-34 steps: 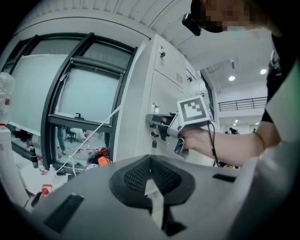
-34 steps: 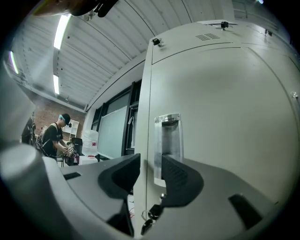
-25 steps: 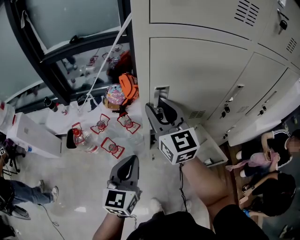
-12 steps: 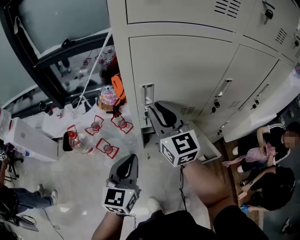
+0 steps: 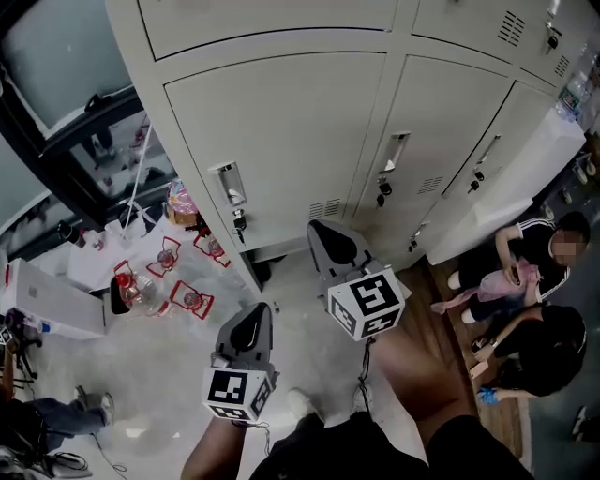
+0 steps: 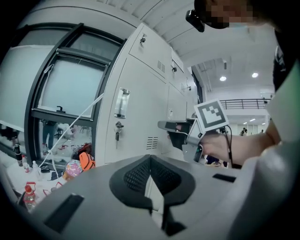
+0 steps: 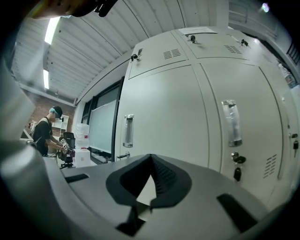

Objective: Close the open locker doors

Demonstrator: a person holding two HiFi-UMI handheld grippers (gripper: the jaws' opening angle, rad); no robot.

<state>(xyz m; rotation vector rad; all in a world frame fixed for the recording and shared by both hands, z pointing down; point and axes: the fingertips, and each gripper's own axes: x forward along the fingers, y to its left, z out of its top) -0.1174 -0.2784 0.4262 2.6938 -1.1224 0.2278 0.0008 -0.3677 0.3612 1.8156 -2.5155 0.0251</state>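
The left gripper (image 5: pixel 257 311) and right gripper (image 5: pixel 325 230) are both pinched shut, holding nothing. The near locker doors (image 5: pixel 281 131) look closed, I think.

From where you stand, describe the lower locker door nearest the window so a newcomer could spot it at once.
Find the cream locker bank beside the dark-framed window. In its lower row, take the end door at the cabinet's corner. Alone among its neighbours, it borders the window side, with bottles on the floor beside it.
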